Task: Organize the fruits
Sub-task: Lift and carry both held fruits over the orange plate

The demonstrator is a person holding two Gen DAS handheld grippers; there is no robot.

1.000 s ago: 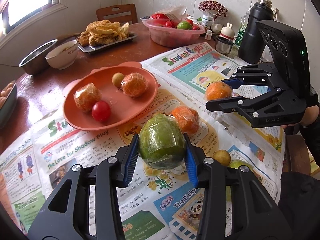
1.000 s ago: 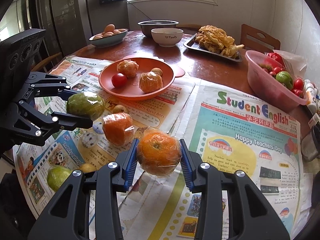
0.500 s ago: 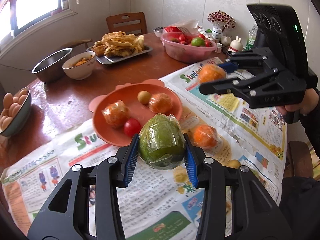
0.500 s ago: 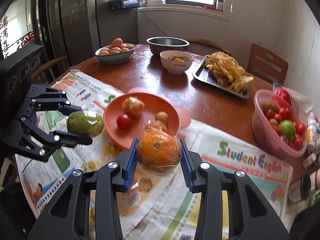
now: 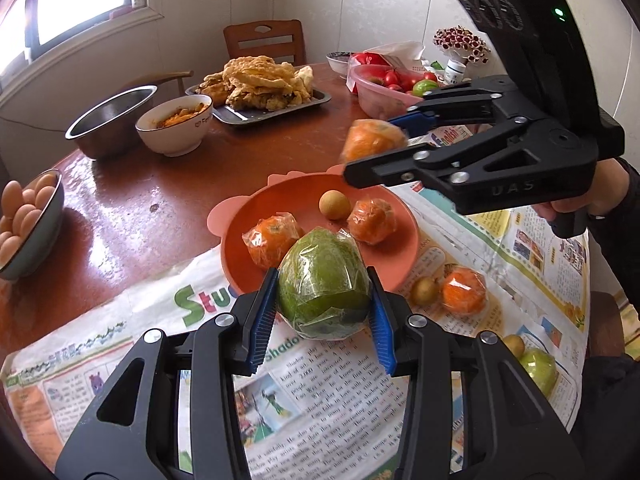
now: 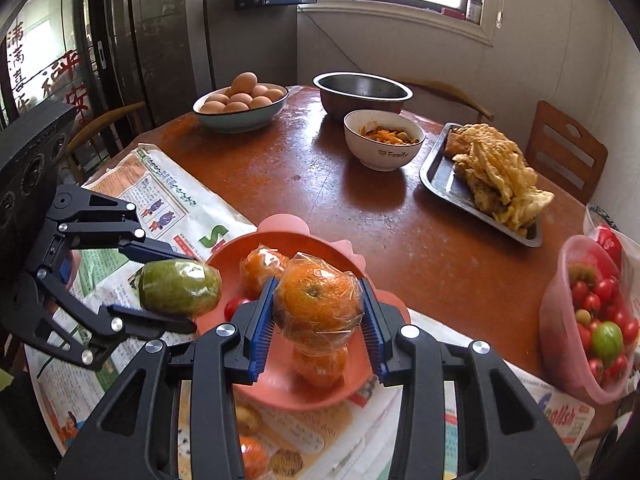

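Note:
My left gripper (image 5: 323, 312) is shut on a plastic-wrapped green fruit (image 5: 323, 284) and holds it in the air over the near rim of the orange plate (image 5: 304, 196). My right gripper (image 6: 318, 312) is shut on a wrapped orange (image 6: 318, 298) above the same plate (image 6: 280, 384). The plate holds two wrapped oranges (image 5: 372, 220) and a small yellow fruit (image 5: 334, 204); a cherry tomato (image 6: 236, 306) shows in the right wrist view. On the newspaper (image 5: 328, 392) lie another wrapped orange (image 5: 464, 292), small yellow fruits (image 5: 424, 290) and a green fruit (image 5: 538, 368).
On the wooden table stand a bowl of eggs (image 6: 240, 100), a steel bowl (image 6: 362, 90), a white food bowl (image 6: 384, 138), a tray of fried food (image 6: 492, 172) and a pink tub of tomatoes (image 6: 592, 320). A chair (image 5: 264, 40) stands beyond the table.
Both grippers have lifted and moved with their fruits from over the newspaper toward the orange plate; they now hang over it, the right one above its middle.

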